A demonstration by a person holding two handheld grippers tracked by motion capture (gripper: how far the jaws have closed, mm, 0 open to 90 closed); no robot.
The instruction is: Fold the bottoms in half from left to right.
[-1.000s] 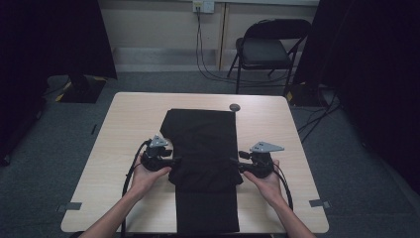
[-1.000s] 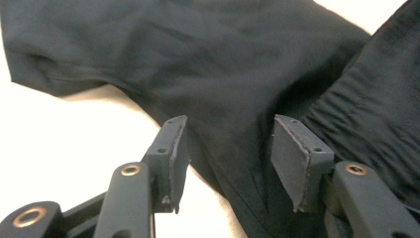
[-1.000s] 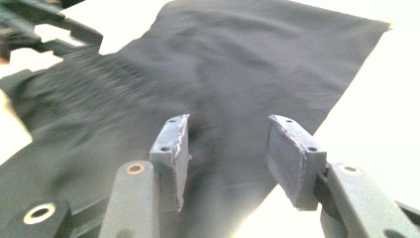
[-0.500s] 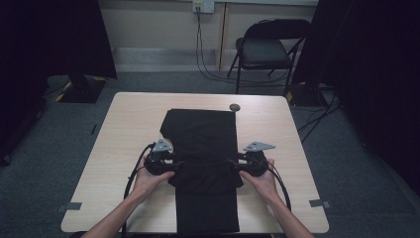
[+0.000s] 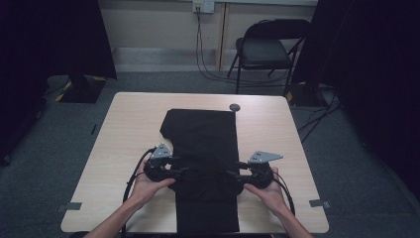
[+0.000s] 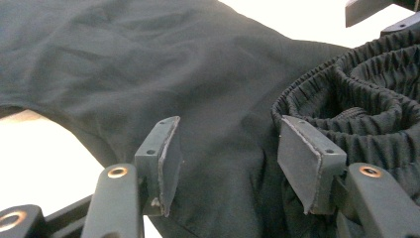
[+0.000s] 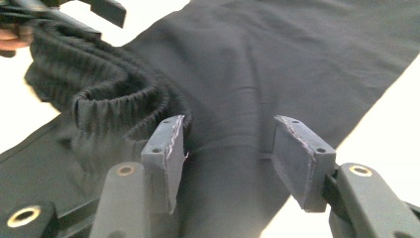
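A black garment (image 5: 203, 136) lies lengthwise down the middle of the light wooden table (image 5: 133, 124). Its ribbed elastic waistband (image 6: 356, 94) is bunched in folds on top of the cloth, between the two grippers (image 7: 114, 94). My left gripper (image 5: 184, 171) reaches in from the garment's left edge, my right gripper (image 5: 232, 174) from its right edge. Both point at each other. In the left gripper view the left gripper (image 6: 229, 134) stands open over smooth black cloth, its jaws having just been opening. The right gripper (image 7: 225, 124) is likewise open after opening, pads off the fabric.
A small dark round object (image 5: 235, 107) sits on the table beyond the garment's far right corner. Behind the table stands a folding chair (image 5: 267, 49), with cables on the floor. The garment's near end hangs over the table's front edge.
Both hands have drawn back toward the table's front edge. The cloth between the grippers has bunched up there.
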